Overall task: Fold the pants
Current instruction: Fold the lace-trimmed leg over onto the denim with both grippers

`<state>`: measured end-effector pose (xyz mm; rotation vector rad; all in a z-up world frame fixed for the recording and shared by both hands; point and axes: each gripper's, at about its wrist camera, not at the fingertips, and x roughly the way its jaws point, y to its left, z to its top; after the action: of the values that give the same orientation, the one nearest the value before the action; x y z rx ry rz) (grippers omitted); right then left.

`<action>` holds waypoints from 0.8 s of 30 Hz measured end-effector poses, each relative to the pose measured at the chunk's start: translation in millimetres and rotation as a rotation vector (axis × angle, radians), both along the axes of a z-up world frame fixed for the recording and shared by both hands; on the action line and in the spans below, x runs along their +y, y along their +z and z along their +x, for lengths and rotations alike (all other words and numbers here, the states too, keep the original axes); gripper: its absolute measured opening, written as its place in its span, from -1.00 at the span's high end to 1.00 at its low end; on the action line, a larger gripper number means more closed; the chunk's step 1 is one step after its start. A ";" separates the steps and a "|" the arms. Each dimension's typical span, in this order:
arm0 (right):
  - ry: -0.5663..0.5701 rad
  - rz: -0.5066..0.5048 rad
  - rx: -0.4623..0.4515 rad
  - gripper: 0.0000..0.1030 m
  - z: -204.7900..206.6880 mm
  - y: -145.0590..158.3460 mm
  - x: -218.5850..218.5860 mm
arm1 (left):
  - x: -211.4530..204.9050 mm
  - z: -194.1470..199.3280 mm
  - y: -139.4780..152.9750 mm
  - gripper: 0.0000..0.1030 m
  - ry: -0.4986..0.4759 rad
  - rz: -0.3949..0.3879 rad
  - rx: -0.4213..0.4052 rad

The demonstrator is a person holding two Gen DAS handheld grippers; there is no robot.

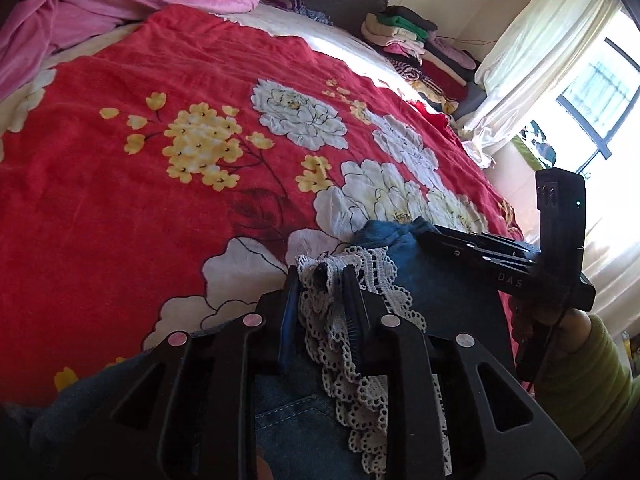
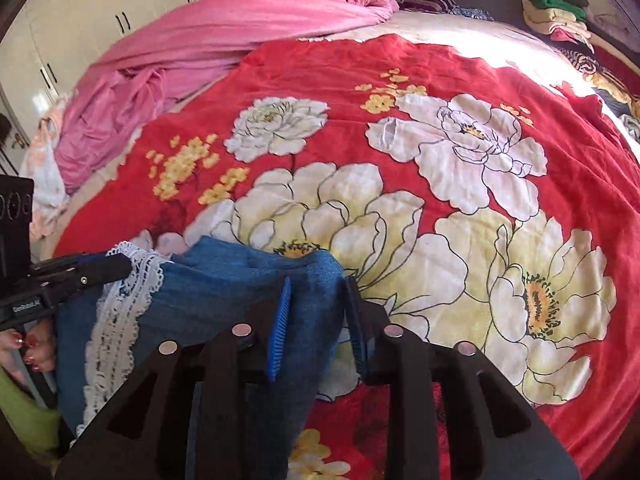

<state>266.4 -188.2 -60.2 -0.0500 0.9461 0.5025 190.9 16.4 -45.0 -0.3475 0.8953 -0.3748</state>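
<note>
Blue denim pants [image 2: 224, 280] with a white lace hem [image 2: 120, 320] hang at the near edge of the bed. My left gripper [image 1: 322, 280] is shut on the lace hem [image 1: 332, 320] of the pants [image 1: 404, 264] and holds it up. My right gripper [image 2: 318, 292] is shut on the denim edge, to the right of the left gripper [image 2: 80, 270]. The right gripper's body [image 1: 500, 264] shows beside the pants in the left wrist view. The lower part of the pants is hidden behind the gripper bodies.
A red floral blanket [image 2: 440, 160] covers the bed. A pink sheet [image 2: 200, 40] is bunched at the far left. A stack of folded clothes [image 1: 412, 40] sits at the far right by a curtained window [image 1: 580, 80]. White wardrobes [image 2: 100, 20] stand behind.
</note>
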 end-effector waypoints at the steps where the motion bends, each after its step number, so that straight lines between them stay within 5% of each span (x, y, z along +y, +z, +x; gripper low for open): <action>1: -0.004 -0.016 -0.005 0.31 -0.1 -2.0 0.5 | 0.7 0.0 -1.6 0.59 0.005 0.005 0.000; 3: -0.025 -0.034 -0.031 0.05 -2.1 1.0 -1.9 | 3.4 -1.0 1.7 0.53 0.012 0.002 -0.003; 8: -0.041 0.022 -0.089 -0.18 -29.6 25.3 -18.8 | 8.2 -14.8 18.5 0.44 0.030 0.028 -0.031; 24: -0.009 0.118 -0.114 -0.48 -117.2 42.9 -48.1 | 17.6 -102.6 57.1 -0.07 0.124 0.041 -0.073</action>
<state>149.2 -236.3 -17.2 0.0317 0.8039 0.5409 88.3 34.0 12.2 -0.3474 0.8046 -0.2526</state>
